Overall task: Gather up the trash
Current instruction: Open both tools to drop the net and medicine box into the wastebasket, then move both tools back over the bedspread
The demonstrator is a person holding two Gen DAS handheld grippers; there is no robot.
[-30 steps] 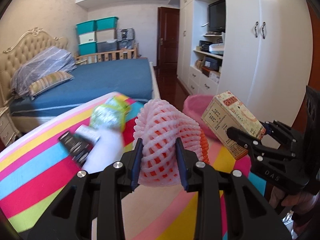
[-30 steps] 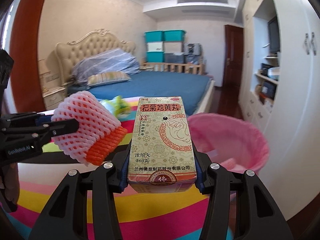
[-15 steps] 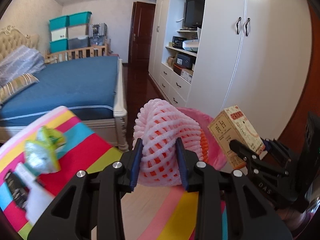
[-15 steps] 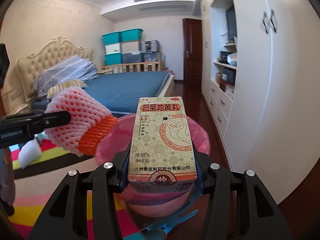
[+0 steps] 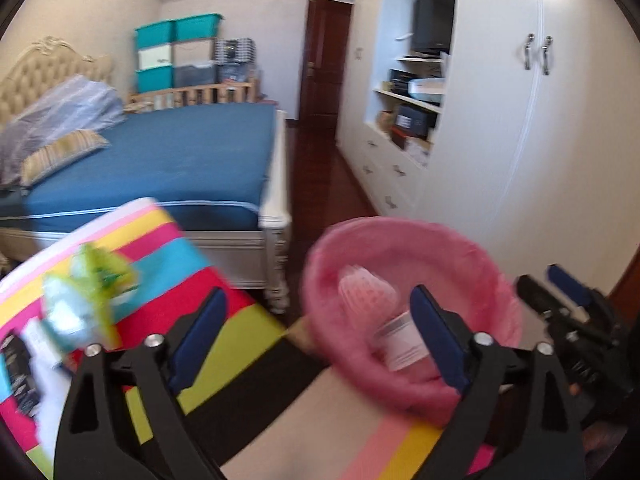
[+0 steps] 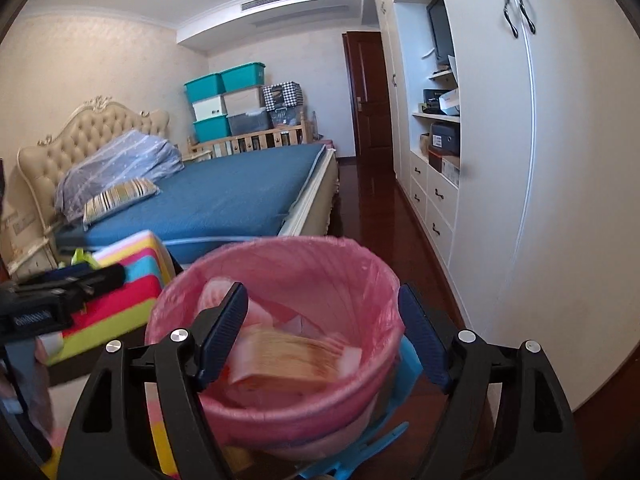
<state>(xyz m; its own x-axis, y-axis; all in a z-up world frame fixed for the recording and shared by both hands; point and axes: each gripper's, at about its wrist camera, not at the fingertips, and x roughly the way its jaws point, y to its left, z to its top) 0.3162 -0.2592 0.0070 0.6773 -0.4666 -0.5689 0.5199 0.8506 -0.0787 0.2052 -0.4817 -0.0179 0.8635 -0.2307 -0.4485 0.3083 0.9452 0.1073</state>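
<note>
A bin lined with a pink bag stands beside the striped table; it also shows in the left wrist view. My right gripper is open and empty just above its rim. The medicine box lies blurred inside the bin. My left gripper is open and empty at the bin's left edge. The pink foam fruit net lies inside the bin beside a white labelled item. A green wrapper and a black packet lie on the table at the left.
The striped tablecloth covers the table below my left gripper. A blue bed stands behind it. White wardrobes and shelves line the right wall. A dark wood floor aisle runs between bed and wardrobes.
Both grippers have opened over the bin. The foam net dropped from the left gripper and the medicine box from the right; both now lie in the bin.
</note>
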